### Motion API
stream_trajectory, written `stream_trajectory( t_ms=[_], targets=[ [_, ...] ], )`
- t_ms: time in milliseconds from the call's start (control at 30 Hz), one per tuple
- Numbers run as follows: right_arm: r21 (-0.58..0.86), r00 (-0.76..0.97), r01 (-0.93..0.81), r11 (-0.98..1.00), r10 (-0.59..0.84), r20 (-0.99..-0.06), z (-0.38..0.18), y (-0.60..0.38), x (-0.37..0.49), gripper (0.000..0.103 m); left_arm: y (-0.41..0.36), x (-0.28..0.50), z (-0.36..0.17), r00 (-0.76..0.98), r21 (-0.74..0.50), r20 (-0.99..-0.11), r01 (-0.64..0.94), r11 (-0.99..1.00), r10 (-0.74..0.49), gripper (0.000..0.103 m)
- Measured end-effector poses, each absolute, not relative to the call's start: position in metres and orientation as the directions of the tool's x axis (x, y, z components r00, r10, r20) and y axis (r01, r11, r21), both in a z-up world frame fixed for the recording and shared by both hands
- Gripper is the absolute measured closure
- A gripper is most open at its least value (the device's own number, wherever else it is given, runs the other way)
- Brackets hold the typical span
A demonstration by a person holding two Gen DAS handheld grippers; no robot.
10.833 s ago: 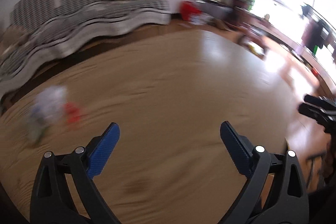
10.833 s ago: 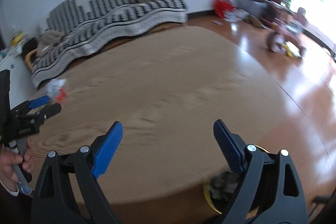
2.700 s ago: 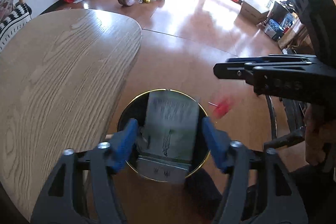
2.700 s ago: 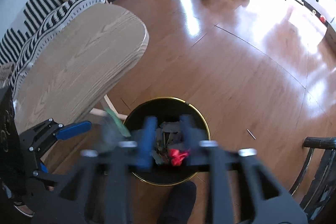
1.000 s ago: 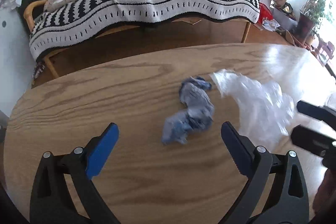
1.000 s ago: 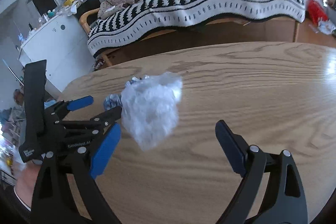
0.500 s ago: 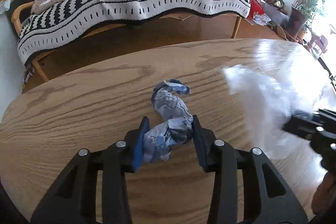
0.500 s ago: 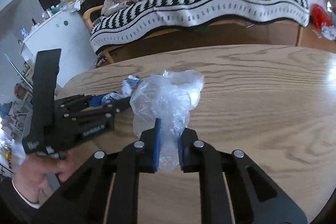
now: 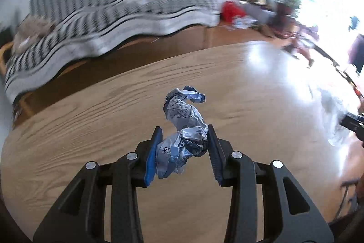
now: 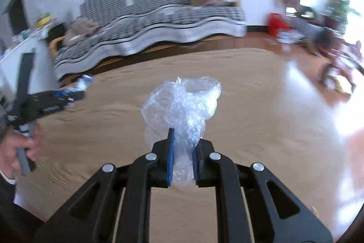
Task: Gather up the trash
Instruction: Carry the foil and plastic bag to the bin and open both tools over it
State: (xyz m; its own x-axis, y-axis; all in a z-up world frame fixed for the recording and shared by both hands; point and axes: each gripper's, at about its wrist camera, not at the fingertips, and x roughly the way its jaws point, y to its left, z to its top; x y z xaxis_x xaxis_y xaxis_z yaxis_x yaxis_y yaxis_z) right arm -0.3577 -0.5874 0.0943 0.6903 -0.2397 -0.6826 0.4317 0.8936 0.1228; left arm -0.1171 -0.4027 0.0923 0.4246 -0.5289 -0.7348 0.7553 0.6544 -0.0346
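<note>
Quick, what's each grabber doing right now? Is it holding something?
Left gripper: closed on the crumpled blue-and-white wrapper.
Right gripper: closed on the clear plastic bag.

The left gripper (image 9: 183, 148) pinches a crumpled blue-white wrapper (image 9: 183, 129) above the wooden table (image 9: 91, 124). Blurred clear plastic (image 9: 334, 115) shows at right, and a striped sofa (image 9: 102, 15) stands behind.

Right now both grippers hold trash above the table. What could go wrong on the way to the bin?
The left gripper pinches only the lower end of the crumpled wrapper; its long free part could snag or work loose. The right gripper clamps a thin neck of the clear plastic bag, which looks slippery and might slide out. Both views are blurred, so a fast swing adds to both risks.
</note>
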Motion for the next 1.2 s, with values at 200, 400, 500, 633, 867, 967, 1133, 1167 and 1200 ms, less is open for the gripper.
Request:
stream_trajectory(
  t_ms=[200, 400, 500, 633, 867, 967, 1133, 1167, 1200],
  targets=[
    [0.067, 0.569, 0.654, 0.753, -0.432, -0.700, 0.087, -0.650, -0.501, 0.089, -0.501, -0.244, 0.103, 0.250, -0.066, -0.717, 0.905, 0.420, -0.651, 0.064],
    [0.081, 0.464, 0.782, 0.618, -0.490, -0.738, 0.069, -0.693, -0.600, 0.089, -0.576, -0.365, 0.074, 0.068, -0.101, -0.743, 0.972, 0.211, -0.666, 0.064],
    [0.097, 0.436, 0.806, 0.583, -0.475, -0.764, 0.054, -0.705, -0.629, 0.089, -0.601, -0.412, 0.055, 0.008, -0.100, -0.761, 0.986, 0.130, -0.648, 0.064],
    [0.115, 0.407, 0.822, 0.558, -0.434, -0.804, 0.031, -0.721, -0.651, 0.089, -0.623, -0.448, 0.033, -0.034, -0.100, -0.786, 0.992, 0.072, -0.617, 0.064],
    [0.138, 0.392, 0.815, 0.564, -0.359, -0.847, 0.008, -0.727, -0.655, 0.089, -0.643, -0.455, -0.003, -0.057, -0.103, -0.829, 0.993, 0.052, -0.556, 0.064],
    [0.142, 0.394, 0.812, 0.566, -0.353, -0.848, 0.010, -0.726, -0.650, 0.089, -0.650, -0.452, -0.011, -0.062, -0.108, -0.839, 0.993, 0.053, -0.541, 0.064],
    [0.134, 0.383, 0.809, 0.573, -0.341, -0.859, 0.008, -0.728, -0.644, 0.089, -0.653, -0.450, -0.013, -0.073, -0.117, -0.839, 0.992, 0.049, -0.539, 0.064],
    [0.132, 0.381, 0.808, 0.574, -0.339, -0.860, 0.008, -0.729, -0.641, 0.089, -0.654, -0.450, -0.012, -0.074, -0.118, -0.839, 0.992, 0.047, -0.540, 0.064],
    [0.129, 0.379, 0.807, 0.576, -0.339, -0.861, 0.008, -0.728, -0.640, 0.089, -0.654, -0.451, -0.012, -0.075, -0.119, -0.838, 0.992, 0.045, -0.540, 0.064]
  ],
)
